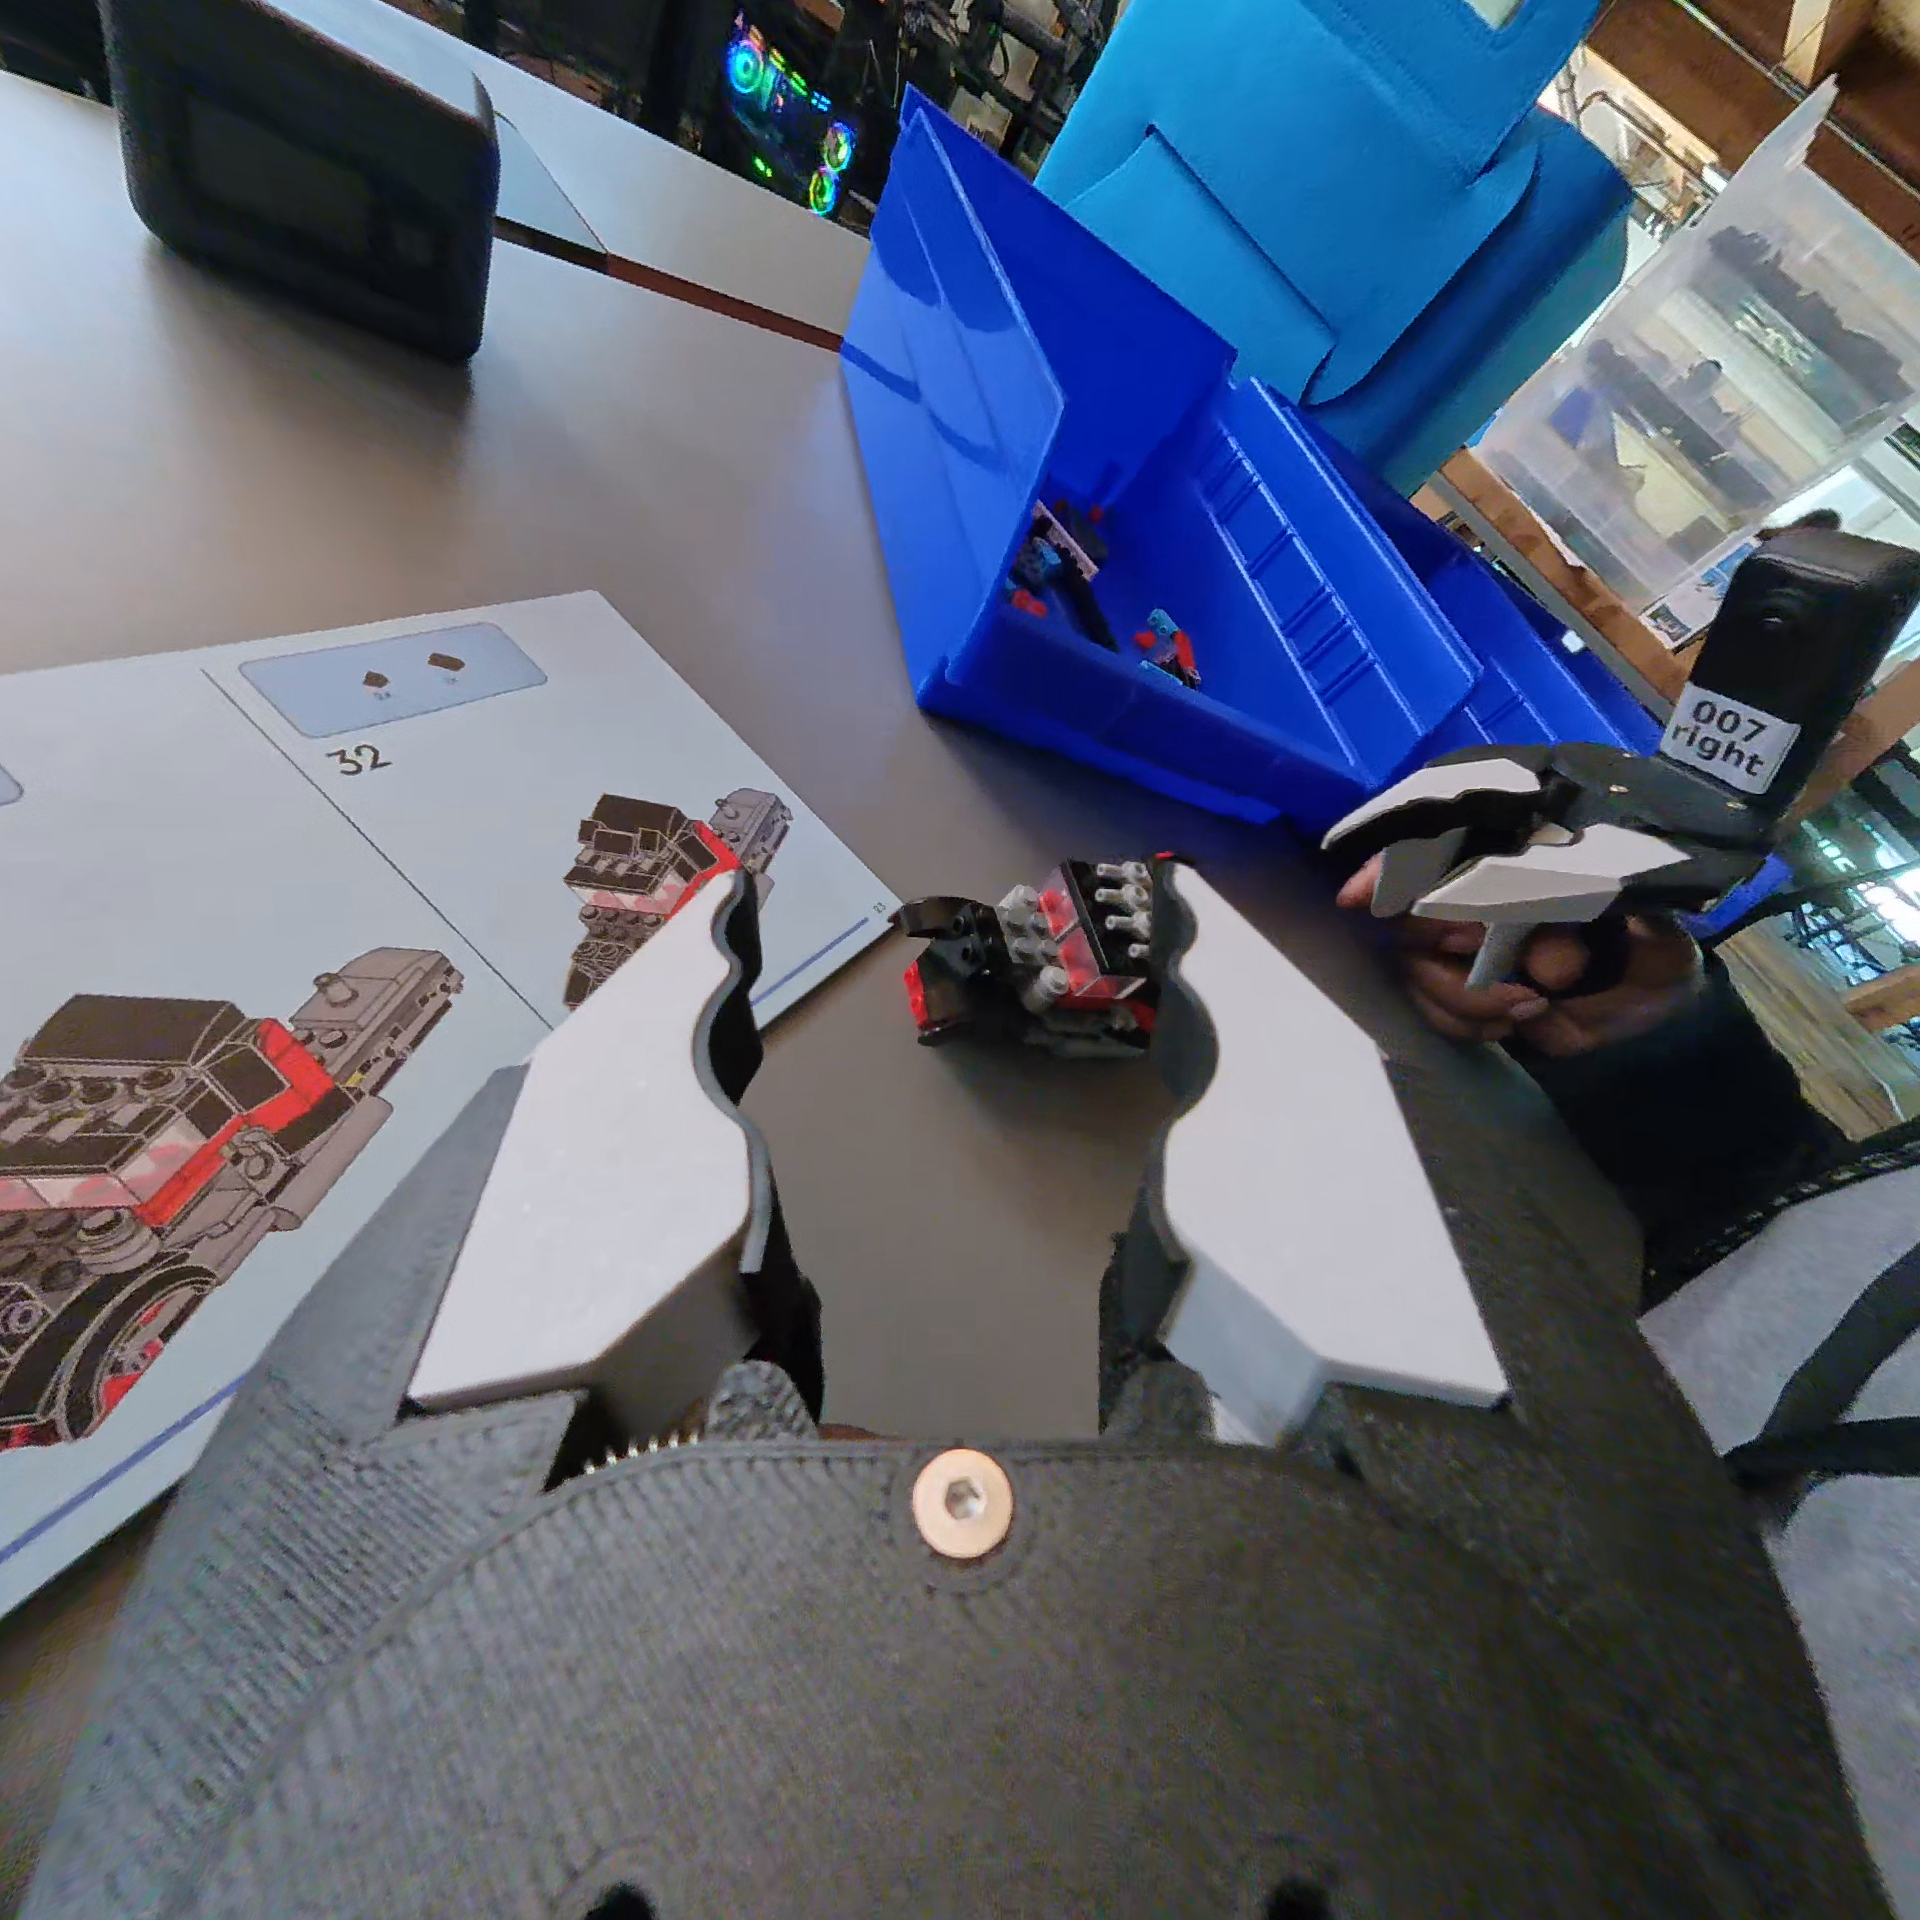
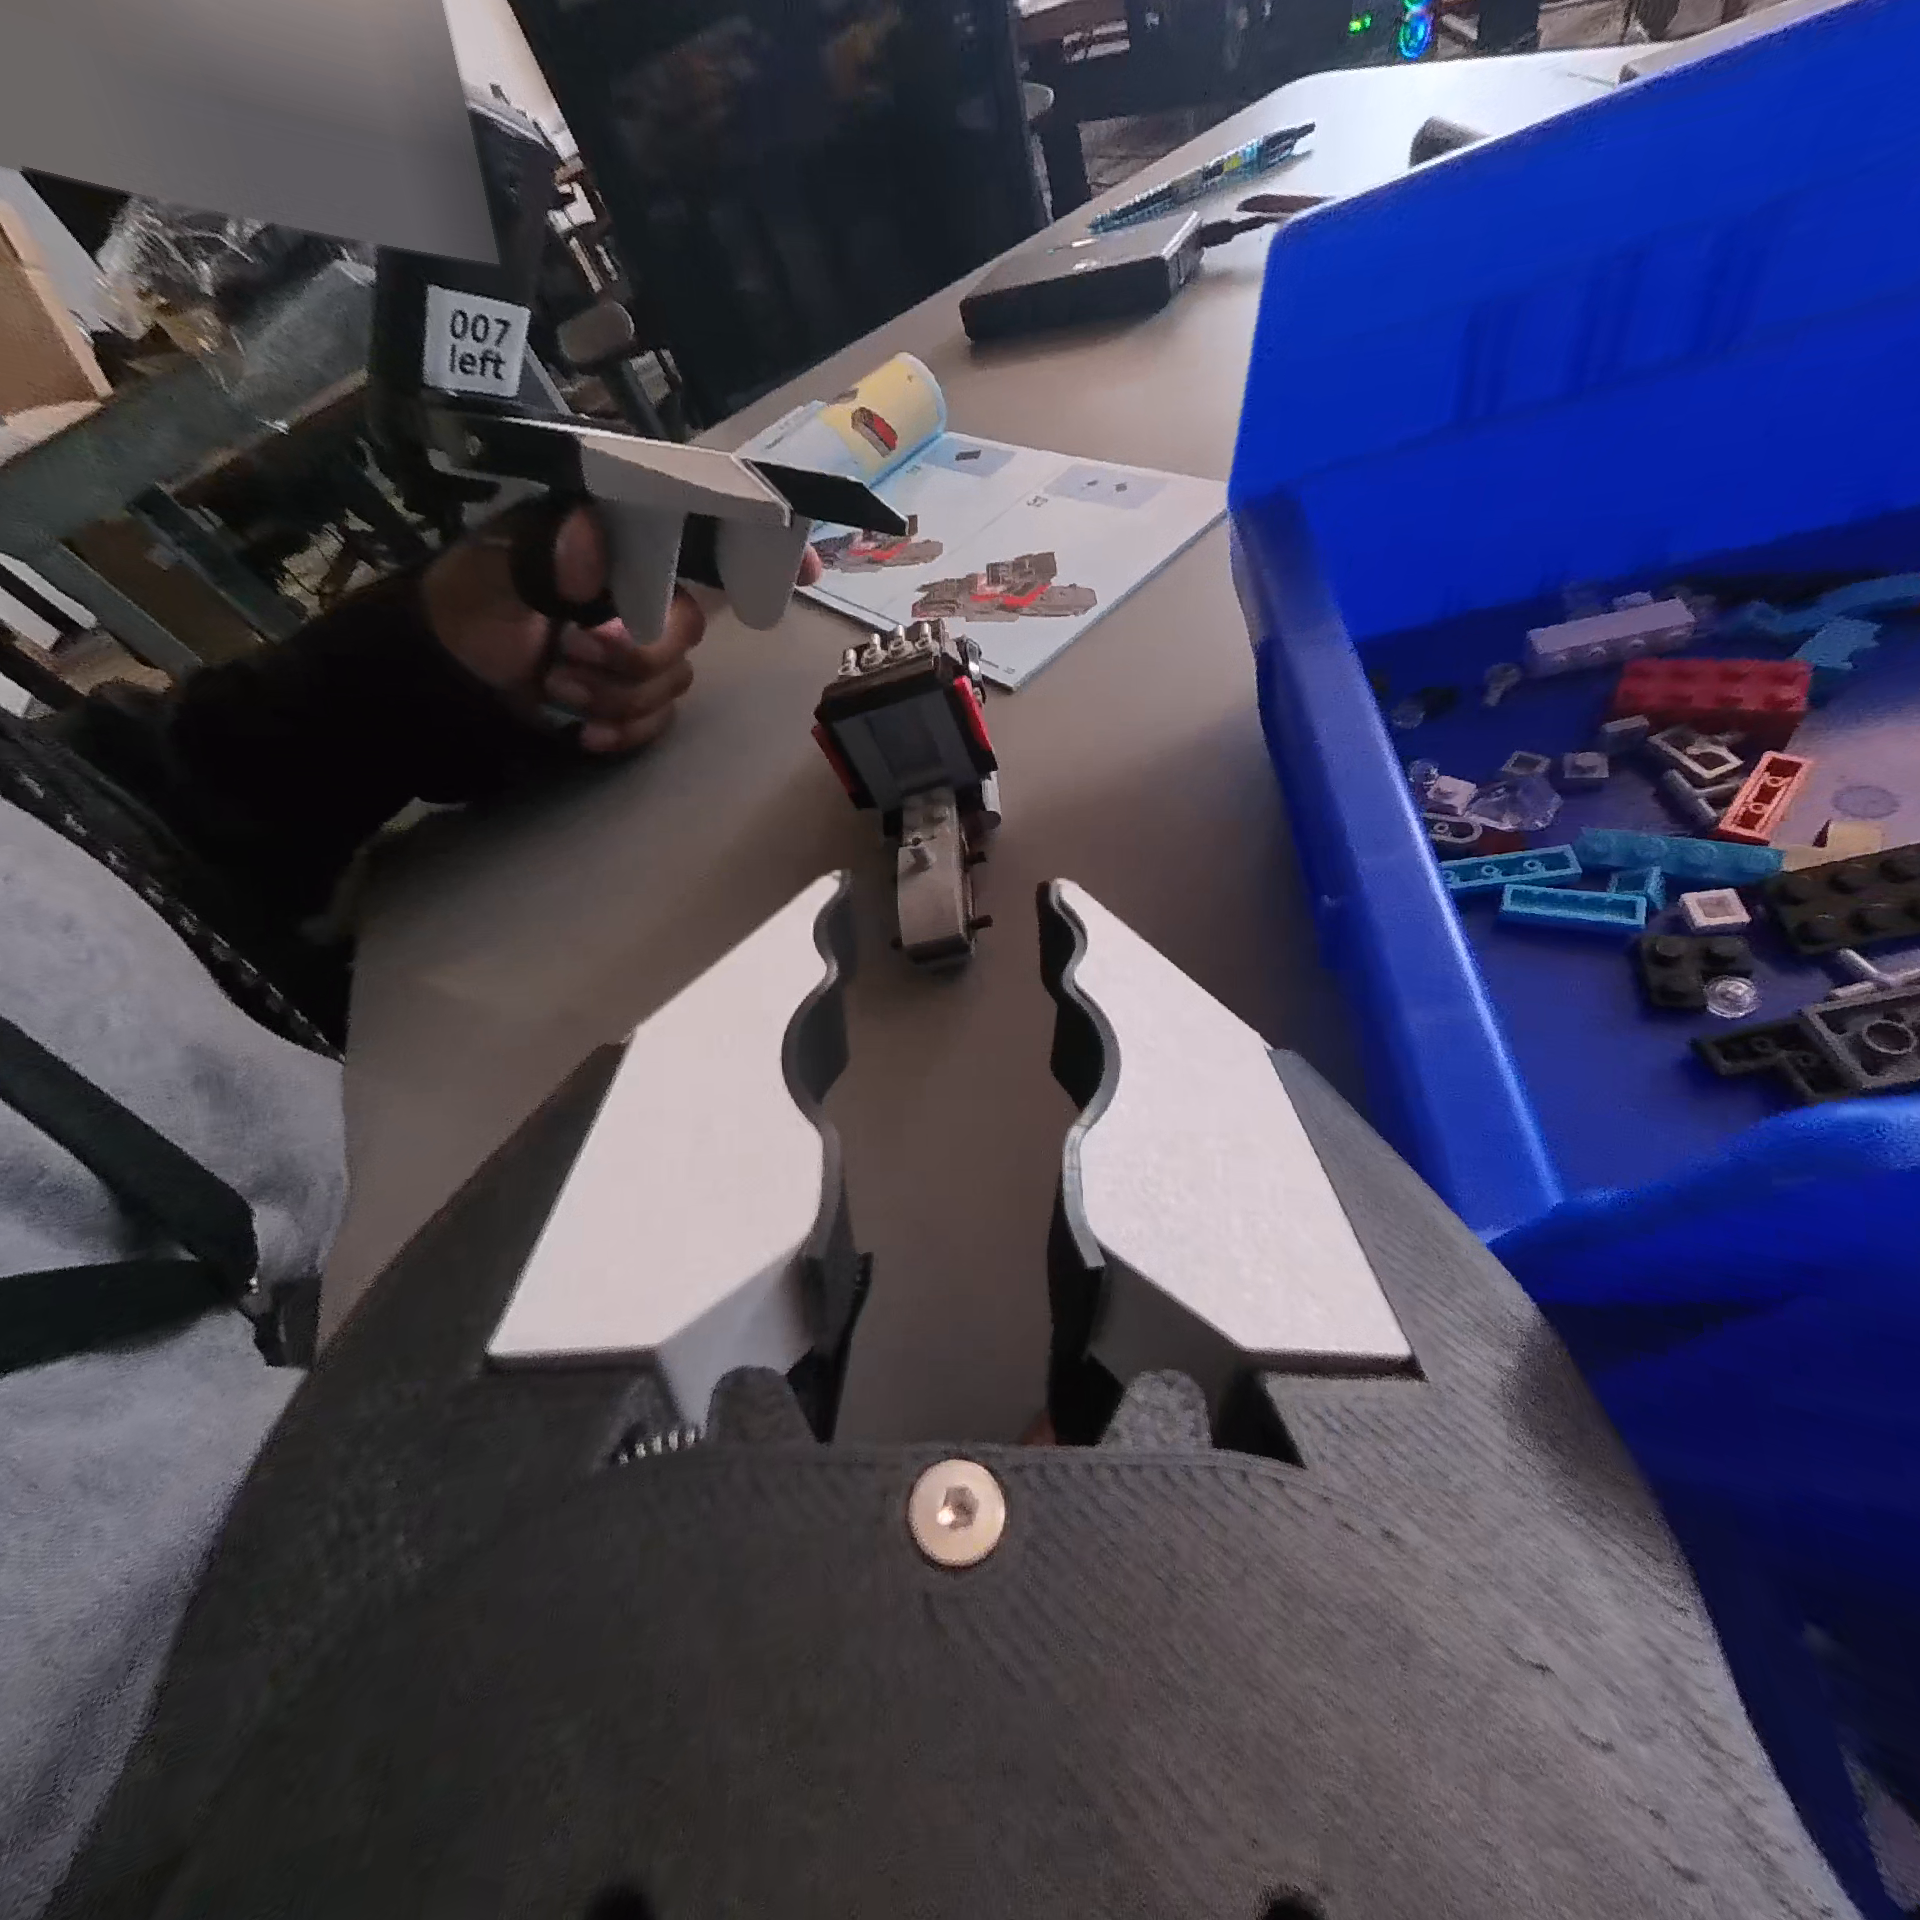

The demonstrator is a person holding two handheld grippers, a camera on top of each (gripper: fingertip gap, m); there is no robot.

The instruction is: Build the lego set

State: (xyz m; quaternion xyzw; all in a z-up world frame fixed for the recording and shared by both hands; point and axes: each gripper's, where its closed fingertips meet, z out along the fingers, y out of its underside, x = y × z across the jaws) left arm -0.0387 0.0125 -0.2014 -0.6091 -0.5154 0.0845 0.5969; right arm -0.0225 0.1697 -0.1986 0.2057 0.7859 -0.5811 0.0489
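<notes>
A small black, red and grey lego model (image 1: 1039, 961) lies on the dark table, just past my left fingertips; it also shows in the right wrist view (image 2: 909, 769). My left gripper (image 1: 956, 904) is open and empty, with the model between and beyond its tips. My right gripper (image 2: 940, 899) is open and empty, its tips on either side of the model's grey end. The right gripper shows in the left wrist view (image 1: 1382, 862), held in a hand. The left gripper shows in the right wrist view (image 2: 821, 551). The instruction booklet (image 1: 312, 935) lies open at the left.
A blue bin (image 1: 1091, 540) with several loose lego pieces stands behind the model; in the right wrist view the bin (image 2: 1351, 831) is close on the right. A black box (image 1: 312, 156) sits far left on the table. A black flat device (image 2: 1081, 275) lies far back.
</notes>
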